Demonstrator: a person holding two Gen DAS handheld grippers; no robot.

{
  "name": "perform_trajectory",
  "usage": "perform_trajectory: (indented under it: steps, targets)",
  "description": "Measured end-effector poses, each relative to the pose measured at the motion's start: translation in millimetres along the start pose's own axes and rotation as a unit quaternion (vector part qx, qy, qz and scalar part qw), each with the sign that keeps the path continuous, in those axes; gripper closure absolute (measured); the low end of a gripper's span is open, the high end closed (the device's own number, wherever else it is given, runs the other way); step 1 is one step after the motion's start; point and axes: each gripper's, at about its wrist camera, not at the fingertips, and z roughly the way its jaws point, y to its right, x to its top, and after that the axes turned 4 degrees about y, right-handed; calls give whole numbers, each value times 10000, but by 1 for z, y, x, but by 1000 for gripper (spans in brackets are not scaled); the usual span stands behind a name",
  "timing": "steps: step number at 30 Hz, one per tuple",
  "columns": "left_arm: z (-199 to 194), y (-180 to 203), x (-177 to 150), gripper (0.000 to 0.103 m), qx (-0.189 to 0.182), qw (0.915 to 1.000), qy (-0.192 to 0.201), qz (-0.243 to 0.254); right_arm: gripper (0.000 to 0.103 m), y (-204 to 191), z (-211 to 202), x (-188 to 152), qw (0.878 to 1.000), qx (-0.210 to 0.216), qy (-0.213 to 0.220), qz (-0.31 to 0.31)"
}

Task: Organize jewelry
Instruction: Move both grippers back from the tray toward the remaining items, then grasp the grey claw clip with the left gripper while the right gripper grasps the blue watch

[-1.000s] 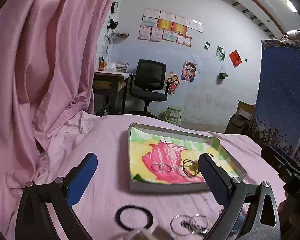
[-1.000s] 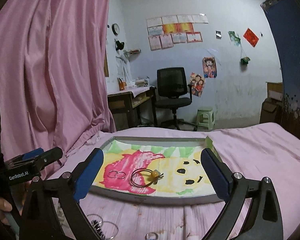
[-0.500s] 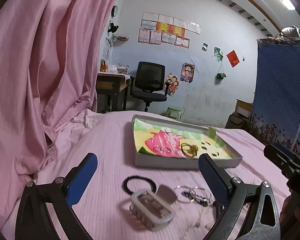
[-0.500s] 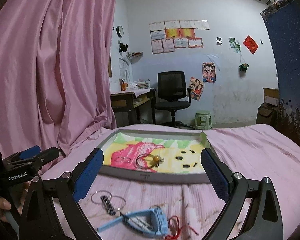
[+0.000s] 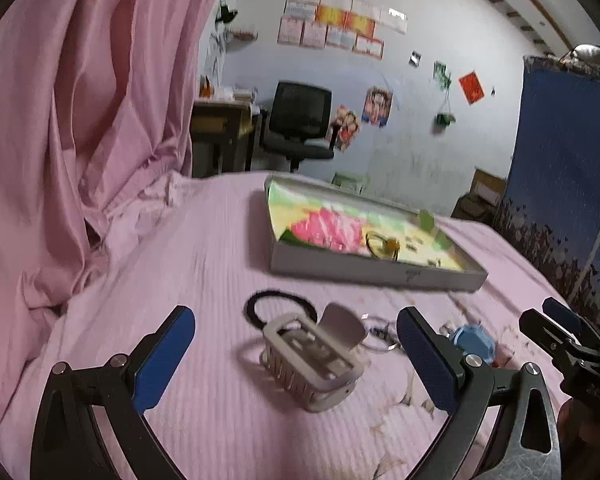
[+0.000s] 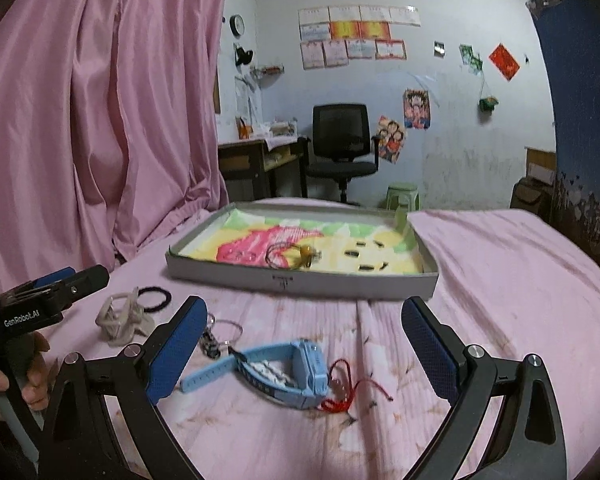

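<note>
Both tools gape empty above the pink bed: the left tool (image 5: 296,356) frames the beige hair claw (image 5: 314,364), light, rigid, best pinched across its frame, while the right tool (image 6: 300,348) frames the blue watch (image 6: 276,372), whose limp strap favours gripping its stiff case.

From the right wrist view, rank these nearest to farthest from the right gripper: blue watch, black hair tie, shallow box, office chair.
Measured from the right gripper:
1. Blue watch, on the bedsheet between the fingers.
2. Black hair tie, off to the left beside the beige hair claw.
3. Shallow box, straight ahead on the bed.
4. Office chair, by the far wall.
</note>
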Motion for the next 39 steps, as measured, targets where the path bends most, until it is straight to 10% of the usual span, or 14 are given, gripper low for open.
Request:
perform_trajectory:
  steps: [15,39]
  targets:
    - [26,5,-9,2,12,9972,-730,174,9,5,43,-26,9924,-114,-1212,161]
    - [32,2,-17,45,-53,9972,-753,5,69,2,71,-44,9844,67,-1738,245]
